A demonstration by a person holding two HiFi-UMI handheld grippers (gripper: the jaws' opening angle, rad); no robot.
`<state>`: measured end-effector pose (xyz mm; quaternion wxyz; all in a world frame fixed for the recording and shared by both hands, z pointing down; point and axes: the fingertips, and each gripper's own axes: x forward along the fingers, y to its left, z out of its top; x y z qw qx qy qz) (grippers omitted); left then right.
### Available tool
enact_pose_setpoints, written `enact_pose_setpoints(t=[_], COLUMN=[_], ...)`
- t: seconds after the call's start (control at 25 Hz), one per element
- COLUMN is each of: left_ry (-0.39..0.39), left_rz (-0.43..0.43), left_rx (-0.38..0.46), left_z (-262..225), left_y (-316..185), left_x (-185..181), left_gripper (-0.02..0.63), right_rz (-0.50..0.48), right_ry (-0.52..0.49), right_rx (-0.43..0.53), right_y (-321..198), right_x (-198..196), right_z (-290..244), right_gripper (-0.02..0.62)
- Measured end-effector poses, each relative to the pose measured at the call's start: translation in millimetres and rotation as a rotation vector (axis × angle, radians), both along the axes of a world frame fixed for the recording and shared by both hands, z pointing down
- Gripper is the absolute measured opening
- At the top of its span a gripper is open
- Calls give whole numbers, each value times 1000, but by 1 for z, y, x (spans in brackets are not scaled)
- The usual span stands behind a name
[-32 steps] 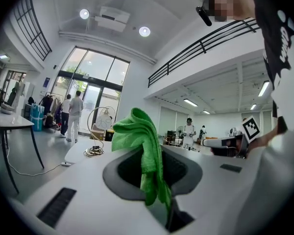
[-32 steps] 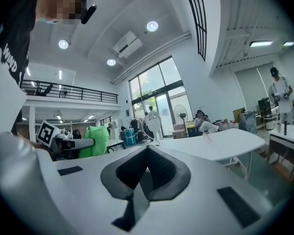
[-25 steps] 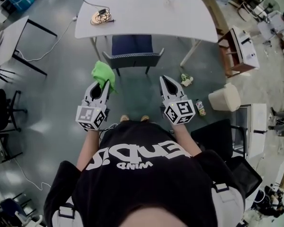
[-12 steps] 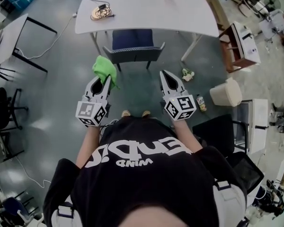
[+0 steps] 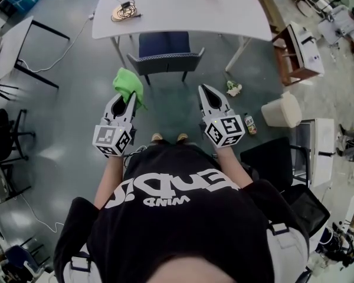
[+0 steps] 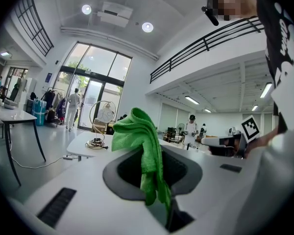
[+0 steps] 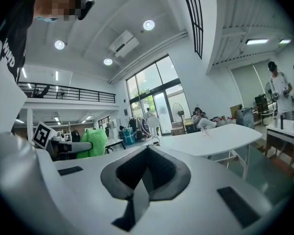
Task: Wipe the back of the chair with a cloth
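A blue-seated chair [image 5: 163,55] with a dark grey back stands tucked under the white table [image 5: 183,7] ahead of me. My left gripper [image 5: 130,96] is shut on a green cloth [image 5: 128,85], which bunches above its tips and hangs down between the jaws [image 6: 146,155]. It is held short of the chair's back, to its left. My right gripper [image 5: 204,90] is shut with nothing in it, level with the left one and below the chair's right corner. In the right gripper view the cloth [image 7: 91,142] shows at the left.
A coil of cable [image 5: 123,10] lies on the white table. On the floor to the right are a beige bin [image 5: 281,109], a bottle [image 5: 249,124] and some litter [image 5: 233,88]. Another table [image 5: 12,52] stands at the left, a dark chair [image 5: 274,164] at my right.
The view has crept forward: the chair and table sit slightly higher in the head view. Both grippers hold the same pose, the cloth still pinched in the left.
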<state>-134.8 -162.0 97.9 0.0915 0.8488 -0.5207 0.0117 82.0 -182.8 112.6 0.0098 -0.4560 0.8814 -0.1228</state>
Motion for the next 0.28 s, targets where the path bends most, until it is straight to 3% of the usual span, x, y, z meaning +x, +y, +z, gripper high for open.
enact_pose_setpoints(t=[0.28], left_ry=[-2], left_rz=[2], left_rx=[-10], left_z=[6], left_y=[1], left_x=[6], left_gripper=[67], right_rz=[-7], right_ry=[-1], right_rx=[-6], right_y=[2], right_x=[6], right_z=[4], right_gripper=[-3])
